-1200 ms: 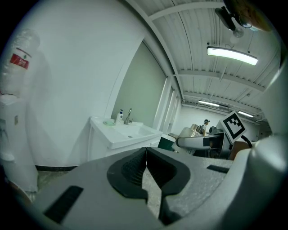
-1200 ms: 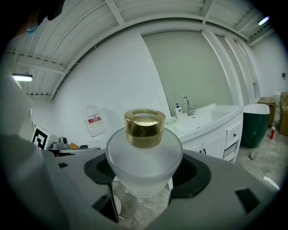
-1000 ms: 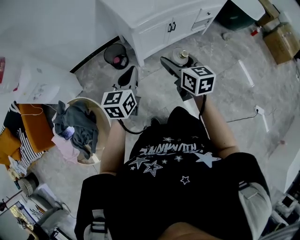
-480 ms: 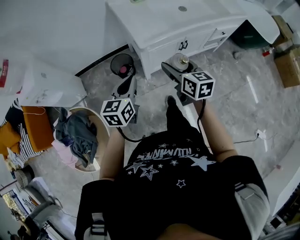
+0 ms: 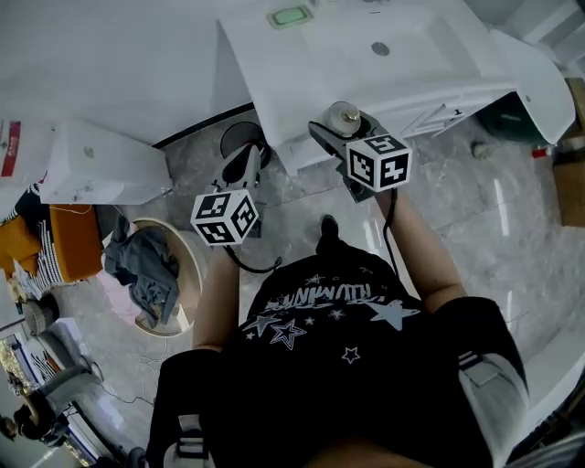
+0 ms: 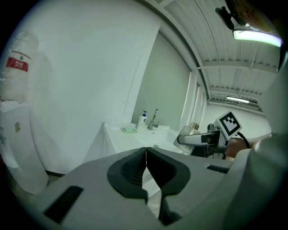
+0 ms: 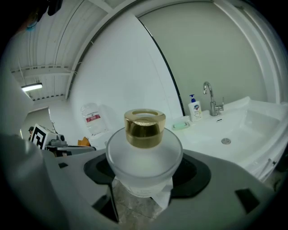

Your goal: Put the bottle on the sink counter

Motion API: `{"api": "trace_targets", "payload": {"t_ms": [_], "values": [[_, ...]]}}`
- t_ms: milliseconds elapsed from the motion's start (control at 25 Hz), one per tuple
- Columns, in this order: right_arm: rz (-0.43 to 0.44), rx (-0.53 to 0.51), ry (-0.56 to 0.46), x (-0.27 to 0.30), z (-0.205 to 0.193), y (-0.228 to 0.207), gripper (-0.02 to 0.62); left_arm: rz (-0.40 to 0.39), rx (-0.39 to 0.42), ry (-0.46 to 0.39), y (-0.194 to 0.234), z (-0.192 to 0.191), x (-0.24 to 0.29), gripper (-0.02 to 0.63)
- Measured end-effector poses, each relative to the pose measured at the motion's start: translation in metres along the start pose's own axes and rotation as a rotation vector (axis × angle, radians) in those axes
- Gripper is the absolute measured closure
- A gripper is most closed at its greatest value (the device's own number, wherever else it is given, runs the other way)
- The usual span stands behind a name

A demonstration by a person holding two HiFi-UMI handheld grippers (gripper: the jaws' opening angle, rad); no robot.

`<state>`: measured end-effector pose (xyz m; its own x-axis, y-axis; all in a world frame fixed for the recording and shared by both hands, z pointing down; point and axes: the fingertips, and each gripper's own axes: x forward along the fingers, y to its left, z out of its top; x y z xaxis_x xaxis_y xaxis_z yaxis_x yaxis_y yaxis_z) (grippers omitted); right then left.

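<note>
A frosted white bottle (image 7: pixel 144 157) with a gold cap (image 7: pixel 144 127) stands upright between the jaws of my right gripper (image 7: pixel 145 179), which is shut on it. From the head view the bottle (image 5: pixel 344 117) hangs just over the front edge of the white sink counter (image 5: pixel 274 73), held by the right gripper (image 5: pixel 340 137). My left gripper (image 5: pixel 239 169) is lower and to the left, over the floor before the counter, shut with nothing in it (image 6: pixel 145 177). The left gripper view shows the bottle (image 6: pixel 192 132) at its right.
On the counter are a basin with a drain (image 5: pixel 380 48), a tap (image 7: pixel 208 96), a pump soap bottle (image 7: pixel 195 109) and a green soap dish (image 5: pixel 290 15). A black bin (image 5: pixel 239 139) stands by the cabinet. A laundry basket (image 5: pixel 154 270) with clothes is at the left.
The view has moved toward the sink counter. My right gripper has carried the bottle from over the floor up to the counter's front edge. The left gripper stayed shut alongside.
</note>
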<state>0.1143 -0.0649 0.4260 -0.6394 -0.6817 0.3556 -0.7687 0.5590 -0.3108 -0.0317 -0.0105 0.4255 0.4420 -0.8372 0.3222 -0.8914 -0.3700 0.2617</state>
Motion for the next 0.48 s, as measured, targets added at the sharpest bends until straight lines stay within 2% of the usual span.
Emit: {"api": "trace_targets", "payload": {"t_ms": [200, 480], "values": [[0.050, -0.031, 0.025, 0.026, 0.018, -0.030, 0.273, 0.066, -0.005, -0.015, 0.007, 0.016, 0.036, 0.598], [0.107, -0.081, 0.053, 0.053, 0.030, -0.042, 0.273, 0.138, 0.005, -0.029, 0.019, 0.036, 0.059, 0.598]]}}
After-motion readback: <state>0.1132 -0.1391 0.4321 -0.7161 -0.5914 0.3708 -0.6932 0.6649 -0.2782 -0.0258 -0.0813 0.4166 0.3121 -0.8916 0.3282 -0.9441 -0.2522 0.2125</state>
